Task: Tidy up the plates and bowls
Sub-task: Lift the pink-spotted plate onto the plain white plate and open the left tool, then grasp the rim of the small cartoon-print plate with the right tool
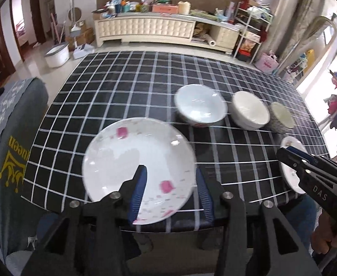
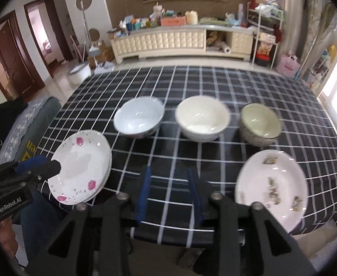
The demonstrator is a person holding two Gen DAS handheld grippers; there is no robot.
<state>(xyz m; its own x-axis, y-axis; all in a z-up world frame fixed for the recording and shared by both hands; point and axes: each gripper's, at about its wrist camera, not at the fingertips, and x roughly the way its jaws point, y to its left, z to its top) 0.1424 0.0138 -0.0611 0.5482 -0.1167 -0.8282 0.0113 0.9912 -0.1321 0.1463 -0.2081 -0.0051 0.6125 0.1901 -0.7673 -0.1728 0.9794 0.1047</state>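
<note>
Gaping, both tongs point(image 1: 168, 184) point(image 2: 169, 188) hover empty over glossy round plates point(image 2: 81, 168) on checked cloth point(image 2: 191, 87)

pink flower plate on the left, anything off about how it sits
Yes. The pink flower plate rests on a second plate, shifted so that plate's rim peeks out on the right, and the pair hangs over the table's near edge. No chips or spills show. The left claw straddles its rim, open.

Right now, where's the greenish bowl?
The greenish bowl is rightmost in the row of three, beside the cream bowl and just behind the yellow-flowered plate on the table's right side.
</note>
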